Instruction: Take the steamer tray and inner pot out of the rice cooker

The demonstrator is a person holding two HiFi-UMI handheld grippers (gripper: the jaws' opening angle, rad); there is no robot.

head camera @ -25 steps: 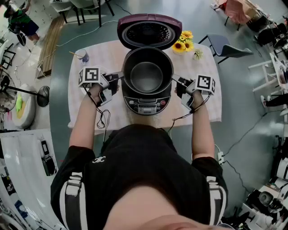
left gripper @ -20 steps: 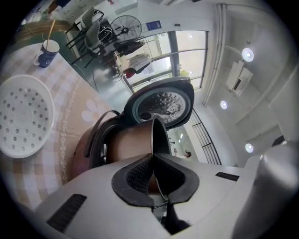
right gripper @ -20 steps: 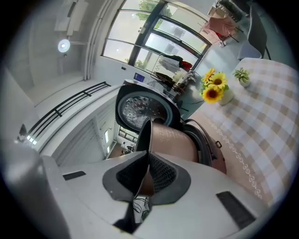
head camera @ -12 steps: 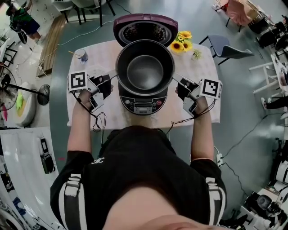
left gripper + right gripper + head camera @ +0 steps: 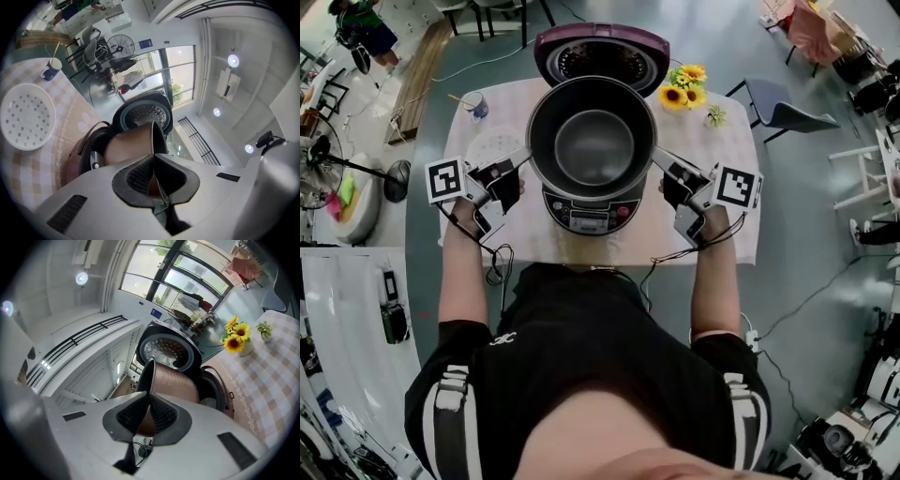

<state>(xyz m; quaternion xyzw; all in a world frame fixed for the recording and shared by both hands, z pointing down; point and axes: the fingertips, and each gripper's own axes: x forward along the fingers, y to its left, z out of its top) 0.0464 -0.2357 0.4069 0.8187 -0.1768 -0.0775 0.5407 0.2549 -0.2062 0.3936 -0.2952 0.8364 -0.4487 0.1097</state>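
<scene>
- The bench (image 5: 741, 141) carries the open rice cooker (image 5: 591, 214).
- The inner pot (image 5: 592, 141), seated in the cooker a second ago, now hangs raised above it.
- The steamer tray (image 5: 27, 116) already lies on the bench, so probably only setting the pot down remains.
- The left gripper (image 5: 523, 157) and right gripper (image 5: 659, 161) have their fingers pinched on opposite sides of the pot's rim.

The rim of the inner pot (image 5: 171, 383) is clamped between the closed jaws of the right hand-held gripper (image 5: 148, 397) — the copper-coloured pot is seen on its side over the mouth of the rice cooker (image 5: 219, 391). The open lid (image 5: 166, 350) is shown behind; sunflowers (image 5: 236, 338) and a small plant (image 5: 265, 329) are set on the checked tabletop (image 5: 276, 376).
</scene>
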